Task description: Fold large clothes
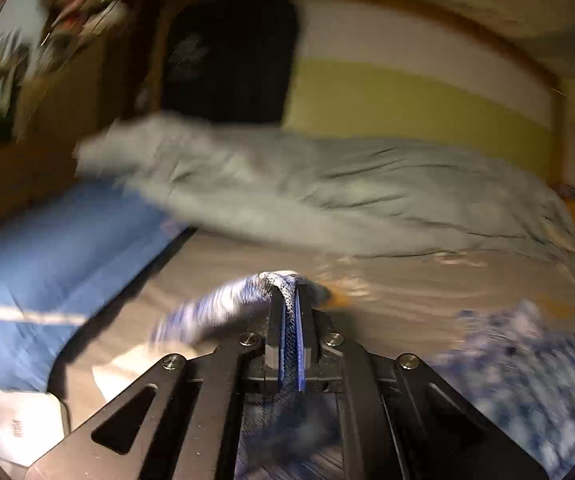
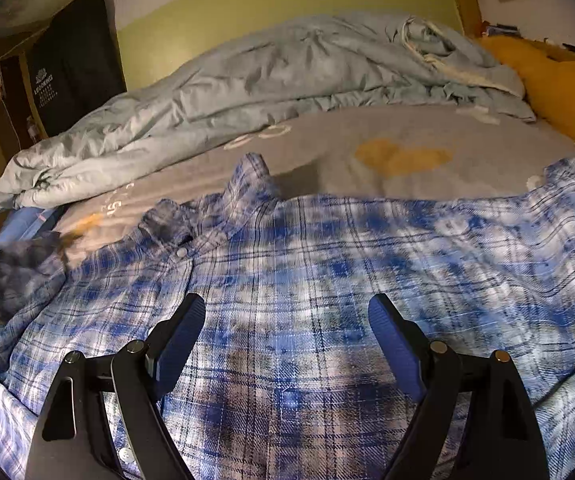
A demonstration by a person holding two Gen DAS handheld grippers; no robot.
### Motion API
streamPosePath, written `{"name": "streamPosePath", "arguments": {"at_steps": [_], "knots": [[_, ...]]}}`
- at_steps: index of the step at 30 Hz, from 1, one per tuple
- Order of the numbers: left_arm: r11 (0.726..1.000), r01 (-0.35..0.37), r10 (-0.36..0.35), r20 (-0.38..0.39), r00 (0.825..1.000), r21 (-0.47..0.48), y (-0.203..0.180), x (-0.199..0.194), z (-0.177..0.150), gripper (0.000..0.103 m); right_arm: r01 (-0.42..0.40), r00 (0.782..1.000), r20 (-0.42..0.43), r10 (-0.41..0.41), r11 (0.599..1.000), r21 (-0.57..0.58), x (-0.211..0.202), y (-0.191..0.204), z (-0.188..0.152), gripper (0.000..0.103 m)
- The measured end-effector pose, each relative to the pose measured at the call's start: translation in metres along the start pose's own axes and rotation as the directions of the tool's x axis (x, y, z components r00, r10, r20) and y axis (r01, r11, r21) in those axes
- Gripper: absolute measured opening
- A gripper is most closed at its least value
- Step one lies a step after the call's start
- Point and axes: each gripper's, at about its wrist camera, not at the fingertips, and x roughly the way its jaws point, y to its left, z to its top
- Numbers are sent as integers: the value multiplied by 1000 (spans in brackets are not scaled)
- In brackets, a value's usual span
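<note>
A dimly lit bedroom. A bed with a grey patterned sheet fills the middle, a rumpled pale blue duvet heaped along its far side. Behind it the wall is banded green and white. A wooden bed frame curves overhead. A dark hanging panel stands at left.

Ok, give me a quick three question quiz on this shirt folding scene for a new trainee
1. True or false: the left gripper is shut on the plaid shirt.
2. How do the right gripper's jaws stand? A) wide open above the shirt B) clamped on the duvet C) shut on a button
3. What lies bunched along the far side of the bed?

Key: 1 true. 2 A. 3 the pale blue duvet.
</note>
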Motion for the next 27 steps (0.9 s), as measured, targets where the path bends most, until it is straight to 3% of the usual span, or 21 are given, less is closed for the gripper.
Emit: {"name": "streamPosePath", "arguments": {"at_steps": [2, 5, 7, 9, 11, 17, 20, 21, 23, 24, 25, 26, 27], "knots": [[996, 82, -81, -31, 996, 23, -34, -21, 0, 3, 1, 1000, -3, -1, 1000, -17, -1, 3, 0, 85], [980, 182, -167, -164, 972, 82, -88, -23, -17, 3, -1, 1000, -7, 1, 998, -67, -2, 13, -2, 85], [965, 237, -199, -276, 941, 114, -121, -18, -39, 3, -3, 1000, 11, 4, 993, -117, -7, 22, -4, 85], [947, 305, -250, -370, 895, 98, -142, -13, -59, 4, -4, 1000, 22, 8, 989, -150, -10, 29, -5, 85], [935, 342, -277, -412, 868, 91, -156, -19, -72, 4, -4, 1000, 10, 5, 989, -149, -8, 29, -5, 85], [938, 343, -290, -415, 862, 58, -191, -32, -64, 7, -25, 1000, -2, 25, 999, -48, -8, 9, -3, 85], [934, 348, -279, -449, 849, 76, -220, -19, -47, 27, -5, 1000, 5, 5, 1000, 11, -9, -4, 0, 84], [932, 351, -265, -493, 829, 90, -227, -6, -46, 34, 88, 994, 67, -92, 995, 54, -20, -15, 4, 84], [928, 372, -324, -546, 773, -25, -217, 15, -48, 33, 216, 959, 161, -232, 970, 110, -39, -30, 17, 83], [917, 392, -366, -543, 755, -74, -210, 19, -51, 34, 228, 953, 179, -245, 967, 109, -46, -32, 27, 83], [900, 424, -408, -525, 747, -98, -201, 20, -52, 38, 201, 960, 180, -213, 976, 85, -52, -31, 43, 83], [895, 437, -423, -486, 765, -91, -193, 16, -53, 41, 176, 968, 173, -184, 983, 61, -55, -27, 55, 83], [905, 421, -403, -427, 810, -56, -183, 9, -53, 47, 155, 973, 170, -158, 987, 31, -58, -18, 68, 83]]}}
